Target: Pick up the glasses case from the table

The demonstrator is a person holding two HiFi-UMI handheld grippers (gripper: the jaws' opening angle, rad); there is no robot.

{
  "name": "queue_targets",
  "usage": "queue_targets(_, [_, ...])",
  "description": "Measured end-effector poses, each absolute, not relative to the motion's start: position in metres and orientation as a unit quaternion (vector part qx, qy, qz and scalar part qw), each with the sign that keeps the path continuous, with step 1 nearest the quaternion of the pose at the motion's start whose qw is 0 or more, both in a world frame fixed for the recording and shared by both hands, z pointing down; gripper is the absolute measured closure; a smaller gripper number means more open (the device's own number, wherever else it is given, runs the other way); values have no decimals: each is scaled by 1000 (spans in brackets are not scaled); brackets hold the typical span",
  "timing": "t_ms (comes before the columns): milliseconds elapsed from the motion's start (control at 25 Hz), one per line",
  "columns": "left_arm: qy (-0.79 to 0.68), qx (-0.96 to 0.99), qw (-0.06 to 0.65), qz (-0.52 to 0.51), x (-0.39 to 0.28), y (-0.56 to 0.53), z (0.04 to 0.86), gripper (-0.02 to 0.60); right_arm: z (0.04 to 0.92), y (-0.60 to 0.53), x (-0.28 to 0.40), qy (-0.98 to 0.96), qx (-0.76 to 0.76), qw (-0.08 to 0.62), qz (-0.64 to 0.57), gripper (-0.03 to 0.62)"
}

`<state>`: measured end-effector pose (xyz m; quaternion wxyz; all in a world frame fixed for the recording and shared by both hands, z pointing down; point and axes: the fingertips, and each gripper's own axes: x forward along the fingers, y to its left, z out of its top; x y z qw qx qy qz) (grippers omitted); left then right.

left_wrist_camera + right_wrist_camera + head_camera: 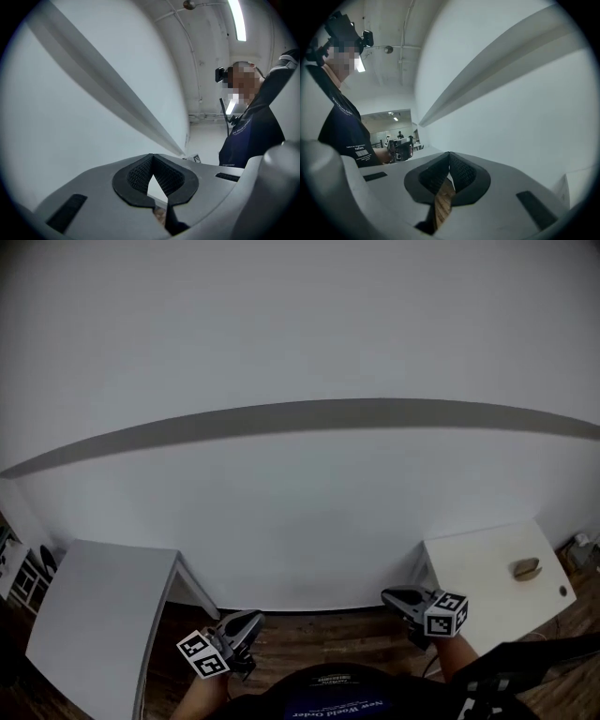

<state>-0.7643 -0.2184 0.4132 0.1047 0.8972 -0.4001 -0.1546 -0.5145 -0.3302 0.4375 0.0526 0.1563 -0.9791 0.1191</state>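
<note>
Glasses case point(527, 568) is in neither pair of jaws. It lies on the white worktop point(469, 563) at the right of the head view, toward that worktop's far right end. It shows as a small tan shape too small to make out in detail, with a small dark object point(562, 592) near it.

In the left gripper view the left gripper point(152, 157) has its ribbed black pads brought together at the tips, with nothing between them. Only pale wall shows through the gap lower down. The right gripper point(449, 154) is the same in its own view: pads meeting at the tips, nothing held, and wood-grain floor showing through the gap below.

From the head view both grippers sit low in the frame and well apart, above the wooden floor point(319, 638) between the two worktops. The right one is just beside the near left corner of the worktop that bears the case. A second white worktop point(94, 615) stands at the left. Beyond rises a white wall point(300, 324) crossed by a grey band point(309, 413).
</note>
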Motion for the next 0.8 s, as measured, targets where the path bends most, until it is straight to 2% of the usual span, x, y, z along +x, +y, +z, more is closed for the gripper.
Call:
queue_targets(160, [-376, 905, 125, -154, -777, -266, 419, 581, 446, -364, -515, -970, 187, 63, 141, 592])
queue_targets(520, [-332, 920, 158, -137, -728, -350, 438, 581, 470, -436, -462, -957, 228, 61, 169, 592])
queue_targets(800, [-329, 923, 144, -140, -638, -464, 420, 581, 467, -547, -394, -965, 208, 51, 152, 592])
